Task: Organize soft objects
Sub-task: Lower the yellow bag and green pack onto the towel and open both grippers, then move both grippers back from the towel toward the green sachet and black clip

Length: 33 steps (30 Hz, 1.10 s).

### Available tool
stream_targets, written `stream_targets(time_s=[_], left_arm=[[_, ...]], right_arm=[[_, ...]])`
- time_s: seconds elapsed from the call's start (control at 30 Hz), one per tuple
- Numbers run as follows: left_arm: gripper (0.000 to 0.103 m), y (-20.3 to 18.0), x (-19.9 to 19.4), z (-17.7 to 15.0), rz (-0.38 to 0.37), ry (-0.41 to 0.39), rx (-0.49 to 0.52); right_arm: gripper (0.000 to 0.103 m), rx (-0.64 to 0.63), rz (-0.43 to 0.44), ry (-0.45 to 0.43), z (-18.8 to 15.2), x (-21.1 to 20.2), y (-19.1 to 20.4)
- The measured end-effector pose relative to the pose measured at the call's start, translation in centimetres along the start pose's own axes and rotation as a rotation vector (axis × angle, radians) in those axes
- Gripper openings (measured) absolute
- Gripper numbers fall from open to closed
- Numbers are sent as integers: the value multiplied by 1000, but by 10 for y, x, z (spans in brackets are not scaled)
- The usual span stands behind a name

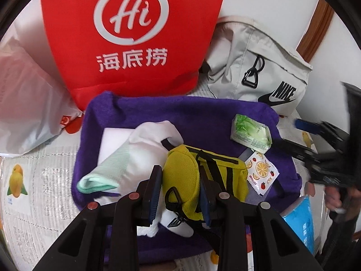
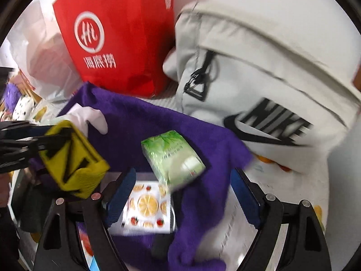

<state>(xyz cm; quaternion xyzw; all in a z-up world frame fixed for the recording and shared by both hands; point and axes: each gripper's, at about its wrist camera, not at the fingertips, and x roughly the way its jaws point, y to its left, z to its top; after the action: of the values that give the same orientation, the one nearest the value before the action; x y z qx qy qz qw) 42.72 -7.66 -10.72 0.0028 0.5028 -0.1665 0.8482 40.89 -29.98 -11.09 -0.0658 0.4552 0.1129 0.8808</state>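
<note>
A purple towel [image 1: 203, 113] lies spread on the table. On it lie a white cloth [image 1: 146, 140], a mint-green cloth [image 1: 101, 176], a green tissue pack [image 1: 250, 135] and a fruit-print packet [image 1: 261, 171]. My left gripper [image 1: 180, 192] is shut on a yellow pouch [image 1: 182, 176] with black straps. In the right wrist view the yellow pouch [image 2: 72, 155] hangs in the left gripper at the left. My right gripper [image 2: 182, 194] is open over the fruit-print packet [image 2: 146, 205] and the purple towel [image 2: 158, 122], just below the tissue pack [image 2: 173, 158].
A red Haidilao bag [image 1: 133, 33] stands behind the towel, a grey Nike bag [image 1: 259, 67] at the back right, a translucent plastic bag [image 1: 24, 103] at the left. A blue pack [image 1: 300, 221] lies at the right. The tablecloth [image 1: 33, 192] has a fruit print.
</note>
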Motion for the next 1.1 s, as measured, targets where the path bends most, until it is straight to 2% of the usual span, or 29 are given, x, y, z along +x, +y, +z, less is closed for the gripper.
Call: stream_targets(time_s=[0.1, 0.17, 0.27, 0.37, 0.43, 0.57, 0.73, 0.93, 1.1], left_arm=[[31, -3, 9, 0, 8, 15, 6], [31, -3, 10, -1, 9, 16, 11], [32, -3, 10, -1, -4, 17, 5], [40, -1, 7, 0, -19, 18, -16], [53, 0, 2, 0, -9, 9, -23], [54, -2, -17, -3, 10, -17, -13], [54, -11, -47, -15, 37, -52, 16], [54, -23, -92, -51, 75, -86, 49], [54, -28, -129, -84, 58, -112, 44]], right_arm=[[85, 30, 19, -44, -15, -19, -4], [85, 65, 46, -49, -25, -28, -6], [85, 120, 37, -56, -33, -37, -5], [85, 121, 22, -70, -43, -46, 1], [85, 107, 9, -75, -49, -51, 8], [85, 71, -26, -62, -57, -58, 19], [85, 72, -9, -50, -67, -69, 32], [82, 110, 40, -58, -82, -88, 50], [82, 99, 43, -98, -100, -115, 71]])
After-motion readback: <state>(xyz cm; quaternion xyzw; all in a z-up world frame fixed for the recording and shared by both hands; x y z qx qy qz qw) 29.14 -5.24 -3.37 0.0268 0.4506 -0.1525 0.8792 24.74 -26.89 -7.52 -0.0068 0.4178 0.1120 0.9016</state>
